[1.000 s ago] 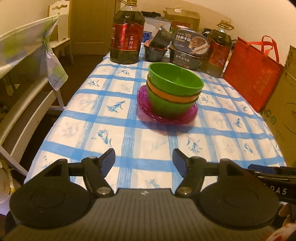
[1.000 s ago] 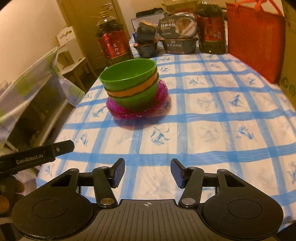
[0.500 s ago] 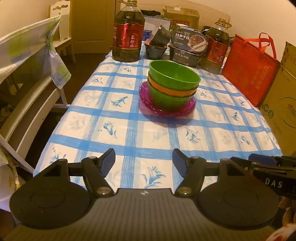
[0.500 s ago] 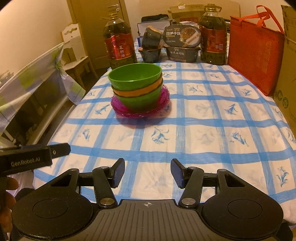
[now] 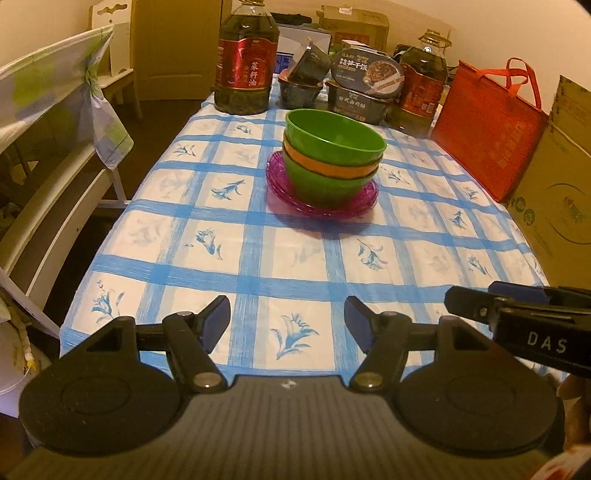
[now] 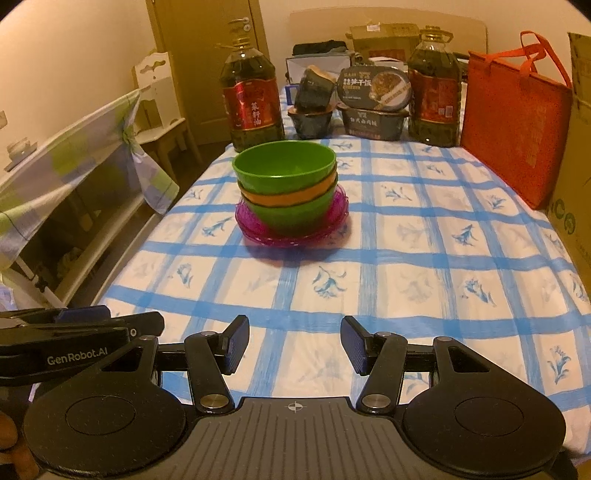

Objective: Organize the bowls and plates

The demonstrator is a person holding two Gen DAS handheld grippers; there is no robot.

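Three nested bowls (image 5: pixel 332 162), green over orange over green, sat on a magenta plate (image 5: pixel 321 206) at upper centre of the left wrist view, well beyond the left gripper (image 5: pixel 287 323), whose fingers stood wide and empty. The right wrist view placed them upper left of the right gripper (image 6: pixel 294 345), likewise apart and empty, and alone showed a door handle (image 6: pixel 242 20).

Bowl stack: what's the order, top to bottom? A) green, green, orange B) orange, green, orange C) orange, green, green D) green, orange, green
D: a green bowl sits on top, an orange bowl shows as a band below it, and another green bowl is at the bottom, on the pink plates.
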